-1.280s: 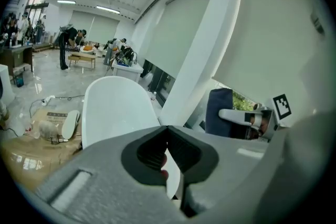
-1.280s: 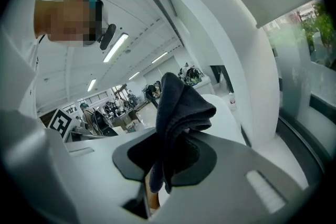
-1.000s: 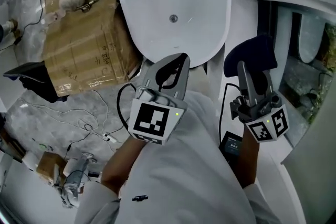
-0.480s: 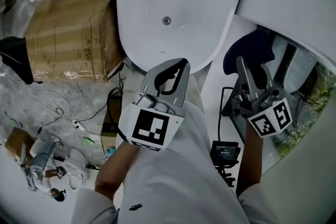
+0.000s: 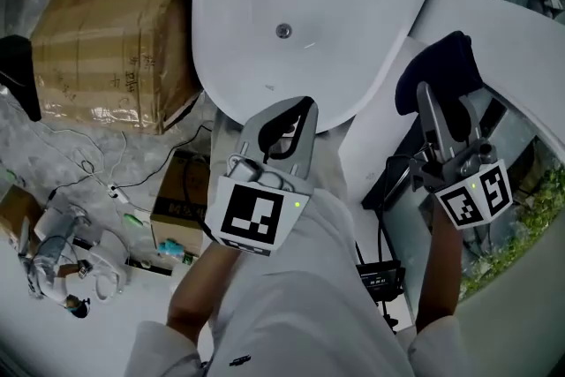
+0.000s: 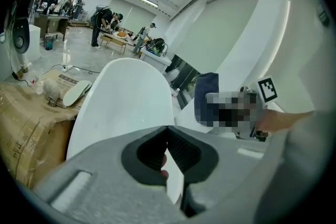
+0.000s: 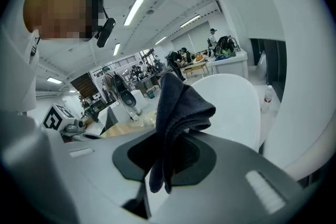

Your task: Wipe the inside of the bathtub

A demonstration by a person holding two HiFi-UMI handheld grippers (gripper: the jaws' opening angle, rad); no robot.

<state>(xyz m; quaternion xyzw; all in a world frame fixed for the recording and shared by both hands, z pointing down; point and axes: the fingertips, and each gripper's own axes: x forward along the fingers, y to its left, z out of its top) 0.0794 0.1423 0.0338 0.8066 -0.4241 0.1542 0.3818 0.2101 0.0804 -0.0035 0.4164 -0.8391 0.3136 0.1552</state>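
Observation:
A white oval bathtub (image 5: pixel 309 4) fills the top middle of the head view, with a round drain (image 5: pixel 283 31) in its floor. It shows too in the left gripper view as a white bathtub (image 6: pixel 123 99) and in the right gripper view as a white bathtub (image 7: pixel 233 102). My left gripper (image 5: pixel 306 106) hovers just short of the tub's near rim, jaws shut with nothing between them (image 6: pixel 167 128). My right gripper (image 5: pixel 434 97) is right of the tub, outside it, shut on a dark blue cloth (image 5: pixel 441 71) that bunches above the jaws (image 7: pixel 178 107).
A cardboard box (image 5: pixel 110 31) wrapped in plastic stands left of the tub. Cables (image 5: pixel 106 181), a small box (image 5: pixel 181 199) and clutter lie on the floor at the left. A curved white panel (image 5: pixel 494 22) and dark glass lie to the right. People work far off (image 6: pixel 107 21).
The view has shifted so the tub sits higher and wider. My right gripper with the cloth has moved up and to the right. My left gripper has stayed near the tub's rim.

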